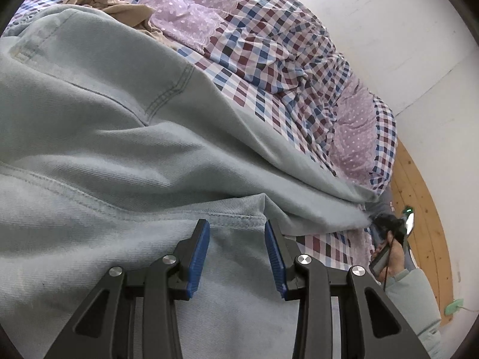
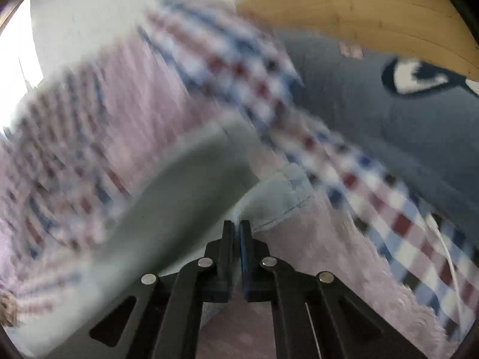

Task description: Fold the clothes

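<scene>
Pale blue jeans point(image 1: 98, 137) lie spread over the bed and fill most of the left wrist view. My left gripper point(image 1: 236, 230) stands open just over a stitched seam of the denim, its blue pads point(image 1: 199, 257) apart with nothing between them. In the blurred right wrist view, my right gripper point(image 2: 238, 230) is shut on an edge of the jeans point(image 2: 185, 197), and the cloth stretches away to the upper left from its jaws. The right gripper's body point(image 1: 389, 239) and the hand holding it show at the bed's edge.
A checked and purple dotted quilt point(image 1: 269, 45) covers the bed behind the jeans. A tan garment point(image 1: 119, 9) lies at the far left. Wooden floor point(image 1: 425, 209) and a white wall point(image 1: 404, 45) lie to the right. A dark slipper point(image 2: 416, 77) sits on grey fabric.
</scene>
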The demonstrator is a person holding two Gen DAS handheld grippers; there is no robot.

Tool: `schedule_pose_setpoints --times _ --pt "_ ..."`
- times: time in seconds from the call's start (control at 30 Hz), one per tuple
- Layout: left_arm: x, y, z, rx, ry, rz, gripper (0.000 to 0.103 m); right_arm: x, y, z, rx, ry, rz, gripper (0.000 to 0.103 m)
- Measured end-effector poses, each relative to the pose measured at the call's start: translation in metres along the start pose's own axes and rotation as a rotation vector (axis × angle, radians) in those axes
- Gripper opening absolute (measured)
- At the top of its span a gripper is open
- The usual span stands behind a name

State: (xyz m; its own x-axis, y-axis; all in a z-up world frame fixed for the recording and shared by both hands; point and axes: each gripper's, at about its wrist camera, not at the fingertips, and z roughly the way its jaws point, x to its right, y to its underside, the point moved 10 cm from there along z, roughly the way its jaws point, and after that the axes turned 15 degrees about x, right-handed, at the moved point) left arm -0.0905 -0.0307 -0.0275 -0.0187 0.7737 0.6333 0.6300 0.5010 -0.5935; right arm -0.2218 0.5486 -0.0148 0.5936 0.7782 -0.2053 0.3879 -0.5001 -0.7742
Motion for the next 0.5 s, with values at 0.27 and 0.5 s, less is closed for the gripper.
schedule_pose_setpoints --times 0.27,0.5 --pt "-0.001 -0.008 -0.006 0.017 0.003 -0.010 0.040 0.063 -0.001 -0.017 0.007 0.111 0.132 0.006" --pt "-0.002 -0.011 -0.008 0.023 0.007 -0.028 0.040 0.006 -0.004 -0.022 -0.025 -0.124 0.120 0.008"
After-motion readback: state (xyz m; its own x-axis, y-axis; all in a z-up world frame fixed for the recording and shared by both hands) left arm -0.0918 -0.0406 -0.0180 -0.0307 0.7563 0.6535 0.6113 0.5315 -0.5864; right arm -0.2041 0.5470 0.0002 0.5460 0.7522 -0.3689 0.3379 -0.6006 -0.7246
